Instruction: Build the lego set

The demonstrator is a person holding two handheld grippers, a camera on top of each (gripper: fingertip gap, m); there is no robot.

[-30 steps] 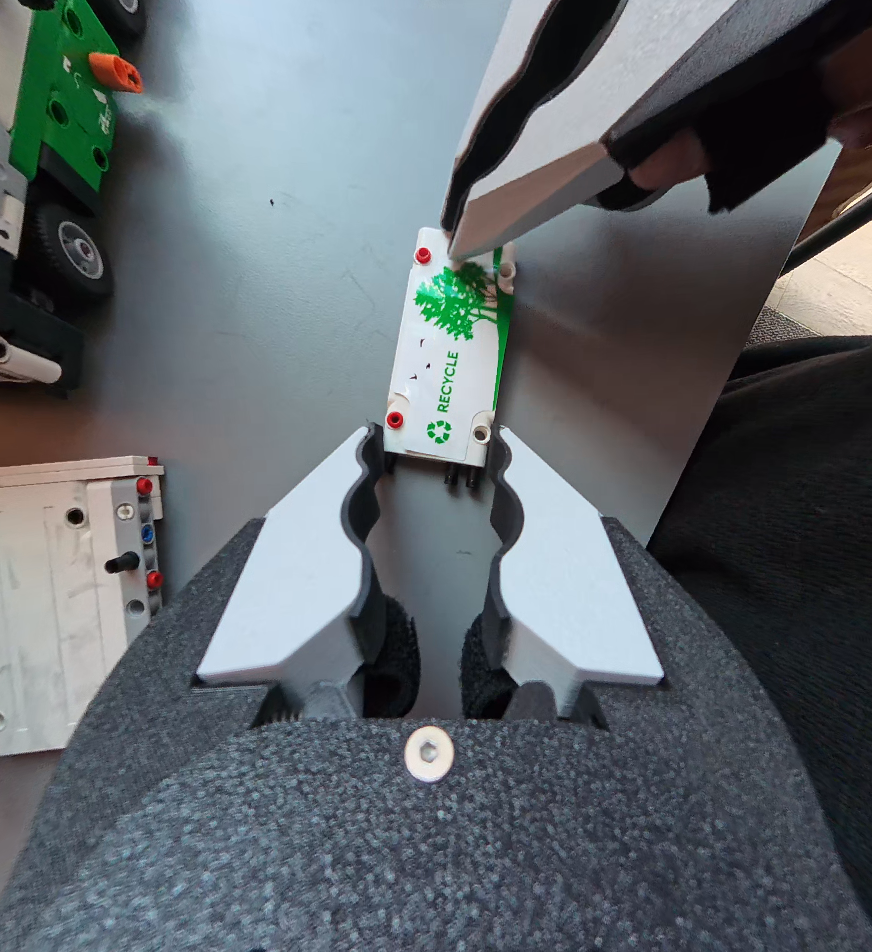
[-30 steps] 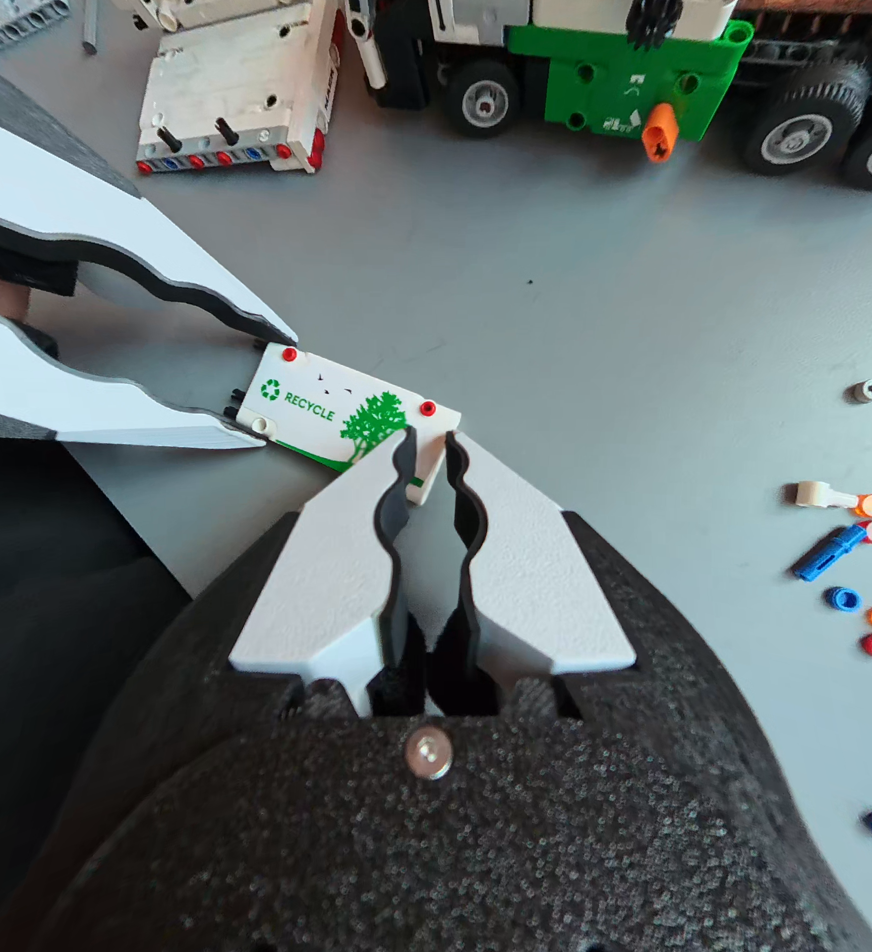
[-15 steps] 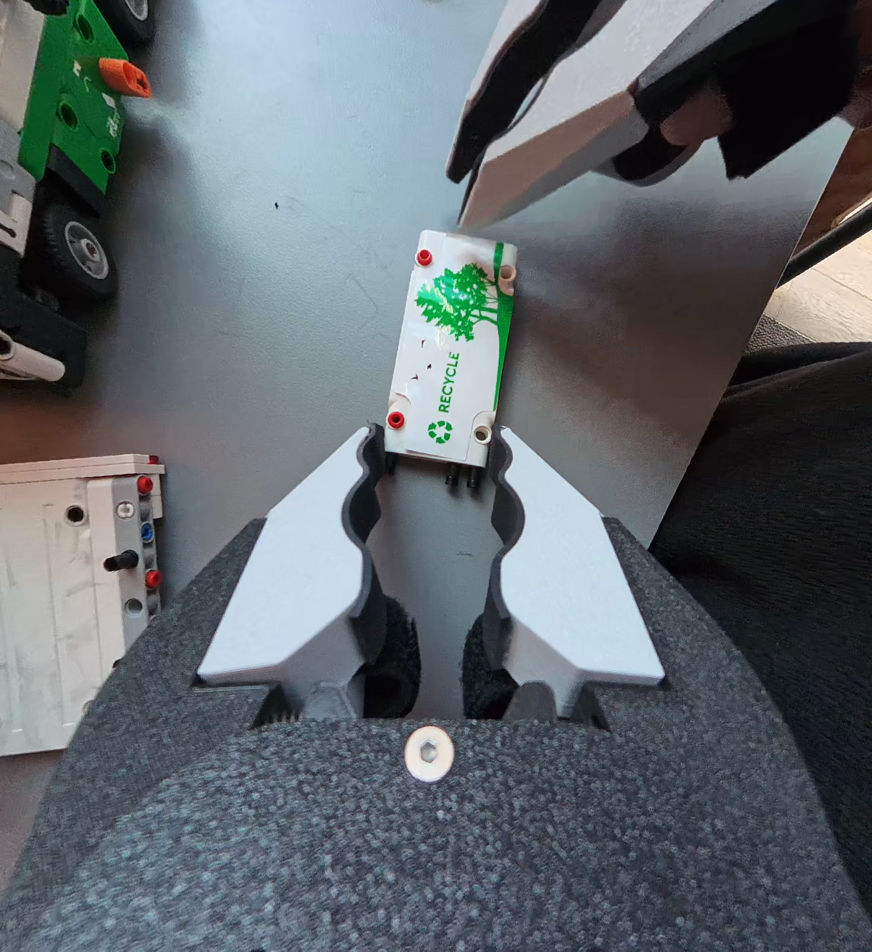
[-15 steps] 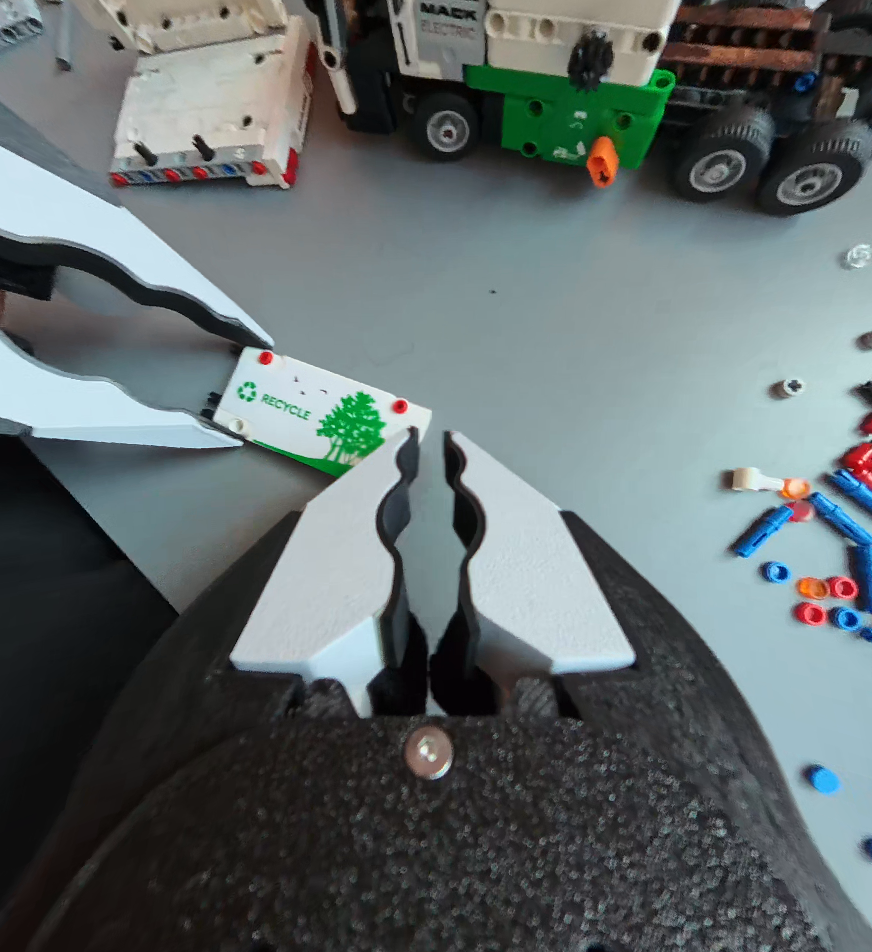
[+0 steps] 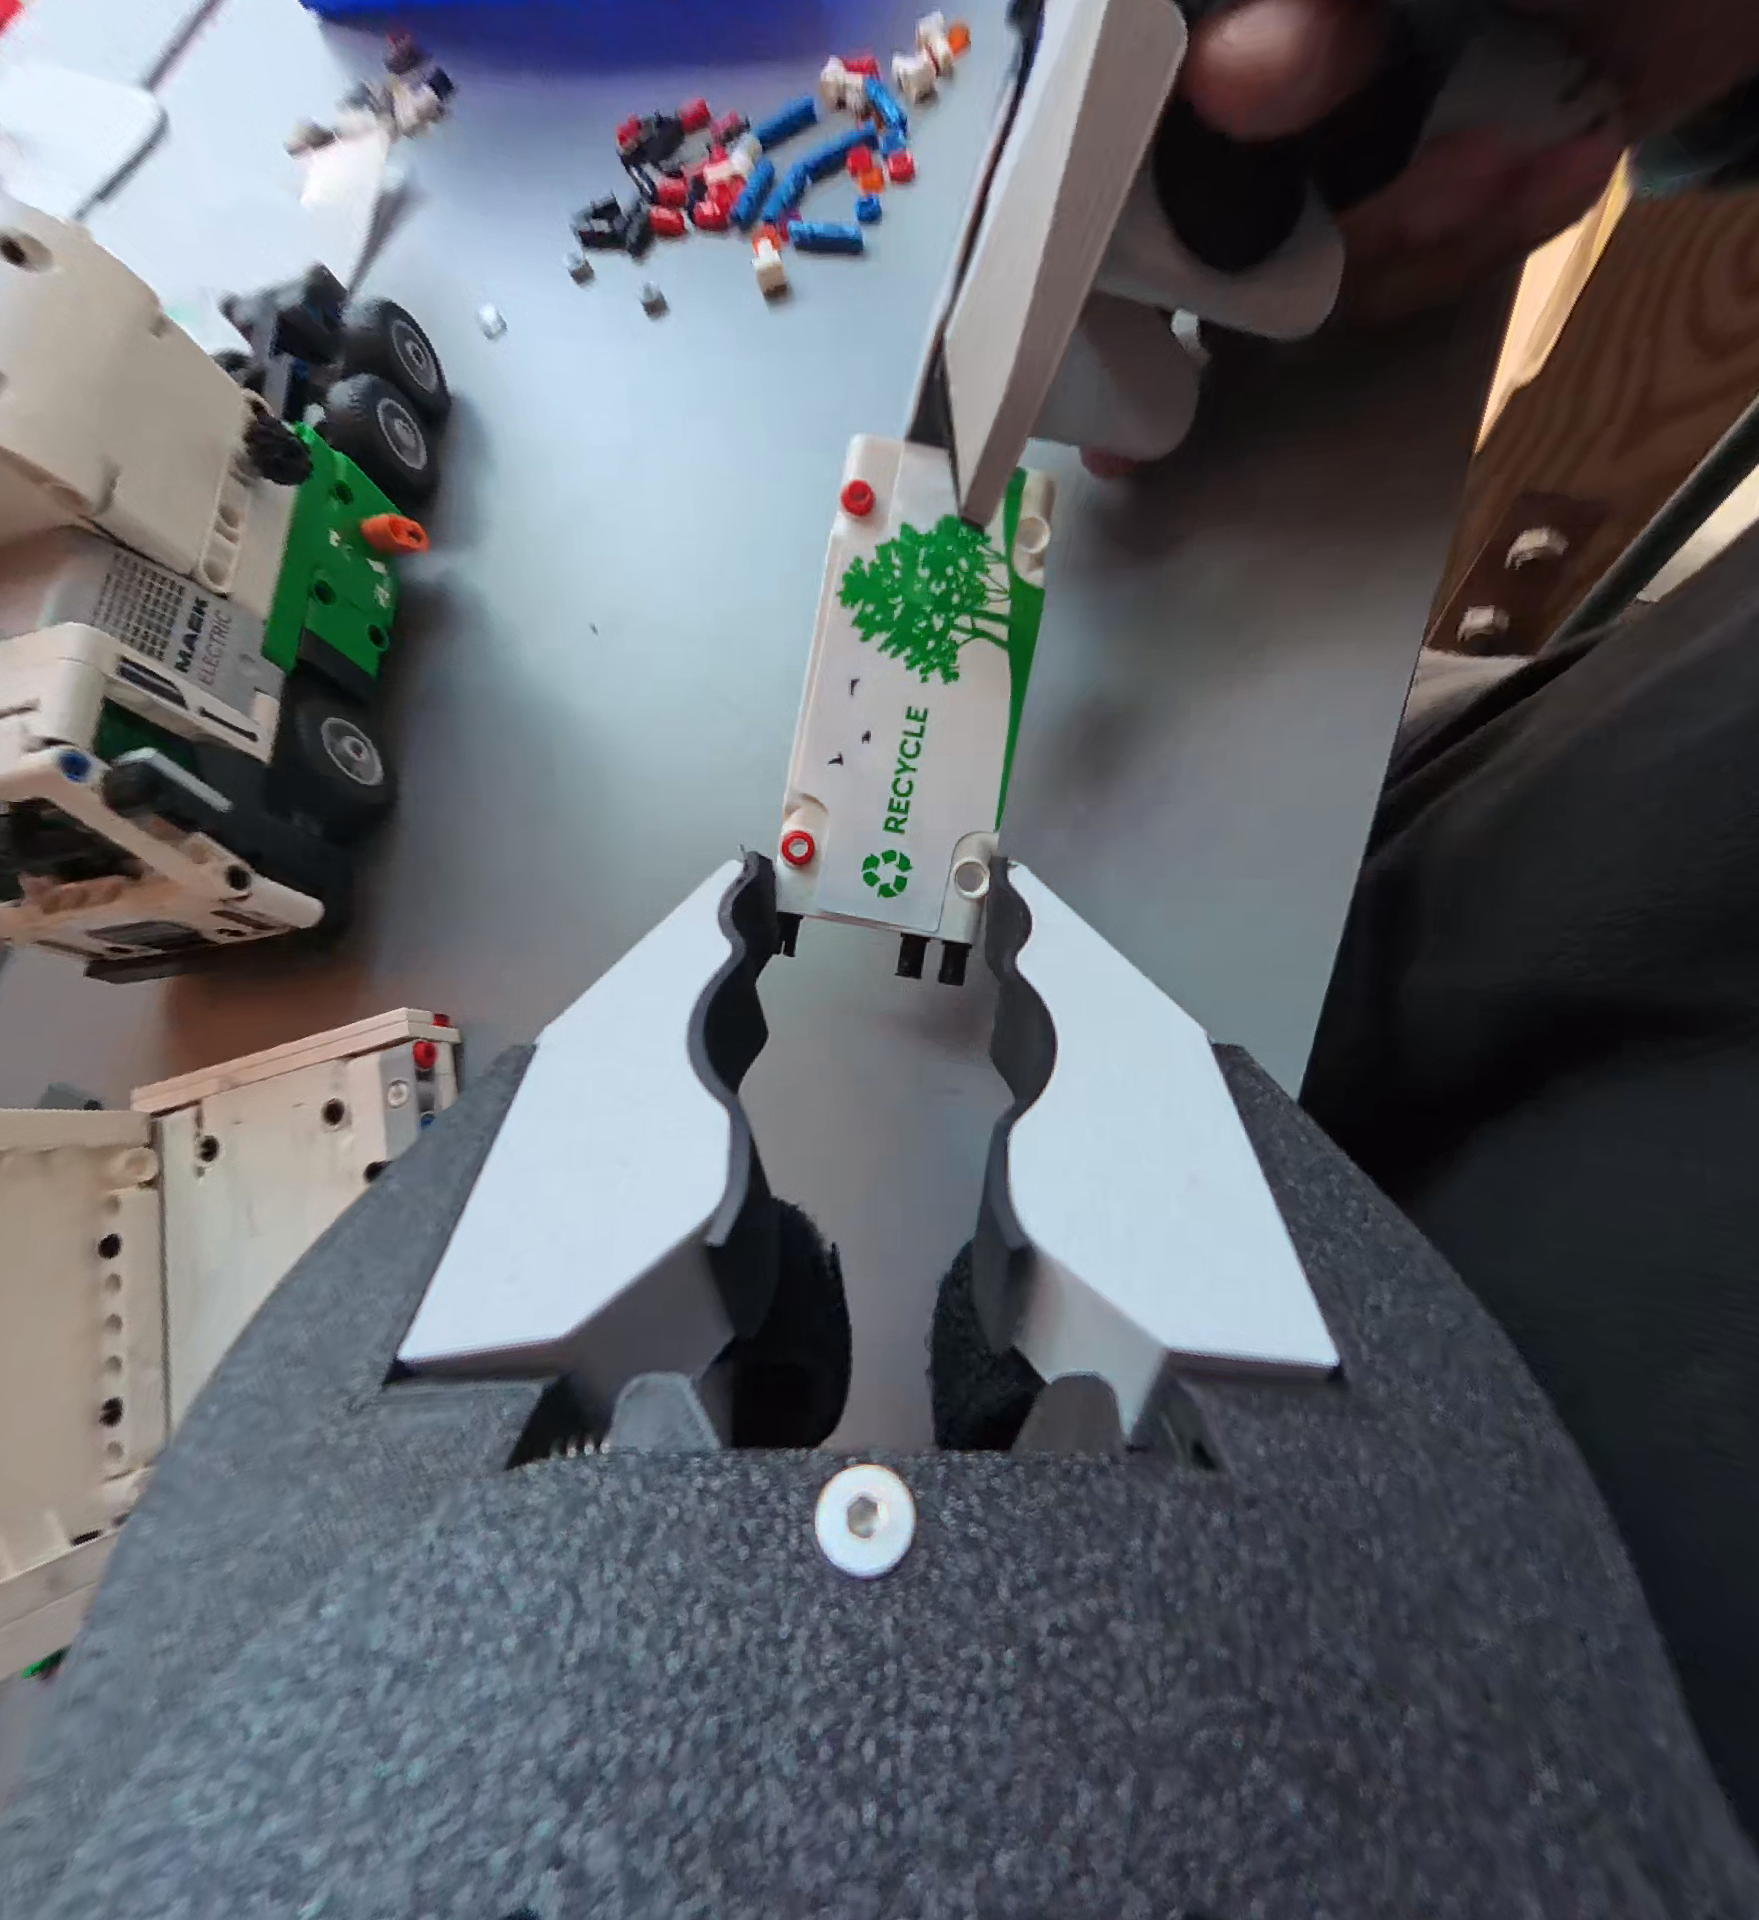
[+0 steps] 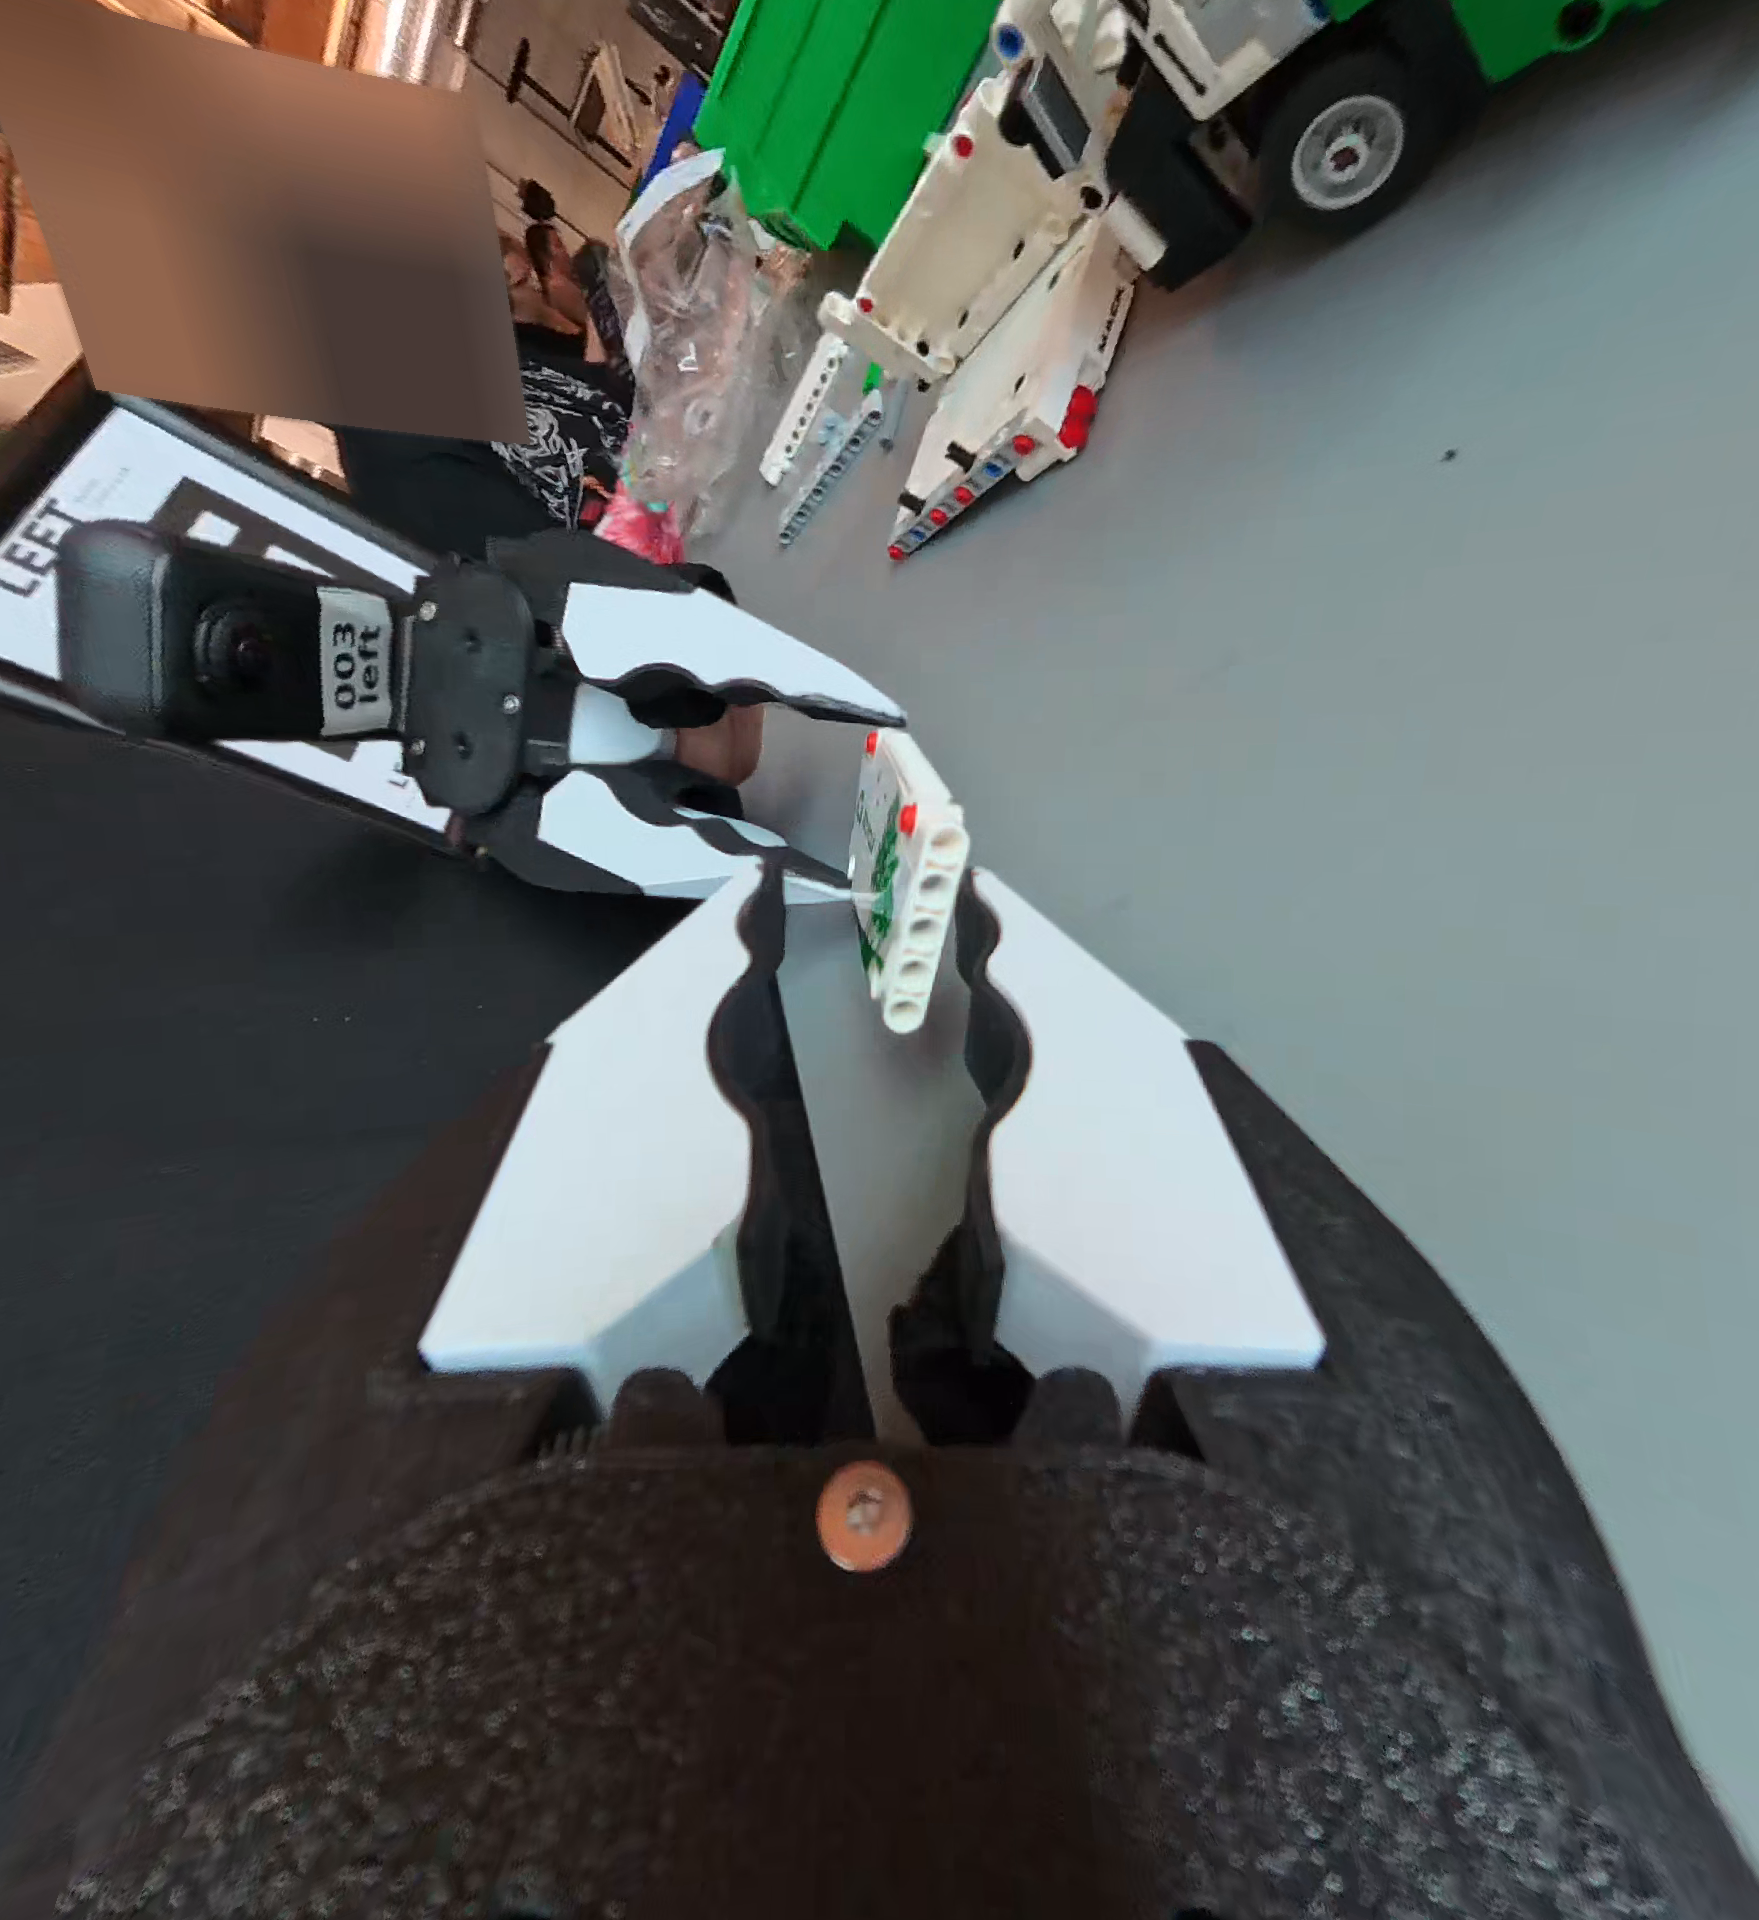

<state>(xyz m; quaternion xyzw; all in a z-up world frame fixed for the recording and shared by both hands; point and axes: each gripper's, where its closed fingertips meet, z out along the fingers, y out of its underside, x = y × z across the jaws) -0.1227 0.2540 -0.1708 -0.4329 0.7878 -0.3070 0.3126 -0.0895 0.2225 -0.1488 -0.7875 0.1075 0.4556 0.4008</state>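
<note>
The left gripper (image 5: 880,894) pinches 1 flat white plastic panel (image 5: 916,686), printed with a green tree and studded with 2 red pins, lifted off the smooth grey bench (image 5: 646,499). The right gripper (image 6: 870,904) has its 2 fingers spread around the panel's far end, 1 pad just beside its holed edge. Beyond stand 1 white-and-green brick truck (image 5: 179,582) and scattered small pieces (image 5: 750,177).

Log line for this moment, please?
left gripper: fingers clamp white panel near end | right gripper: fingers open astride far end | panel lifted off grey table
</note>
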